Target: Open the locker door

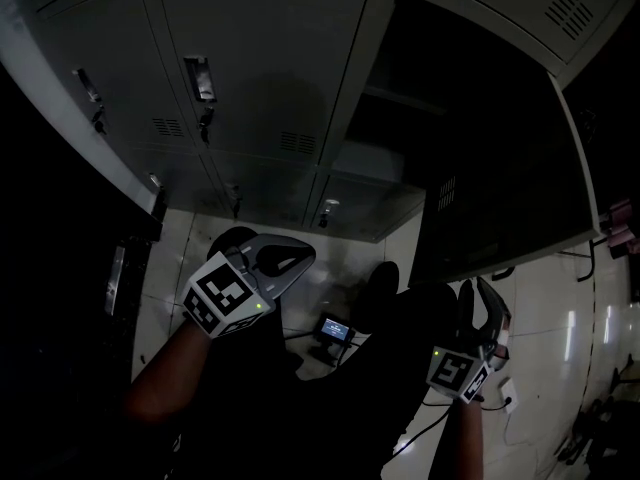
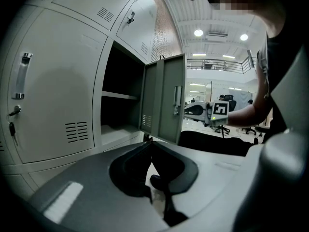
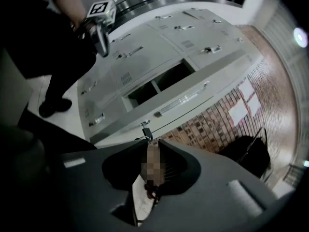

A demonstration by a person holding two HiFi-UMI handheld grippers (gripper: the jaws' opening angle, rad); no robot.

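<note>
The grey locker door (image 1: pixel 490 168) stands swung wide open, and its compartment (image 1: pixel 420 58) is dark inside. In the left gripper view the door (image 2: pixel 166 100) juts out edge-on, with a shelf inside the compartment (image 2: pixel 118 96). My right gripper (image 1: pixel 478 290) is low beside the door's free edge. In its own view the right gripper (image 3: pixel 154 141) is open by a narrow gap with nothing between its jaws. A key (image 3: pixel 145 128) hanging from the door (image 3: pixel 193 93) sits just beyond its tips. My left gripper (image 1: pixel 305 253) hangs back from the lockers. The left gripper (image 2: pixel 149 143) is shut and holds nothing.
Closed locker doors (image 1: pixel 260 58) with handles and keys fill the wall to the left and below. A small lit device (image 1: pixel 335 330) and cables (image 1: pixel 505 398) lie on the pale floor by the person's shoes. A brick wall (image 3: pixel 227 110) stands beside the lockers.
</note>
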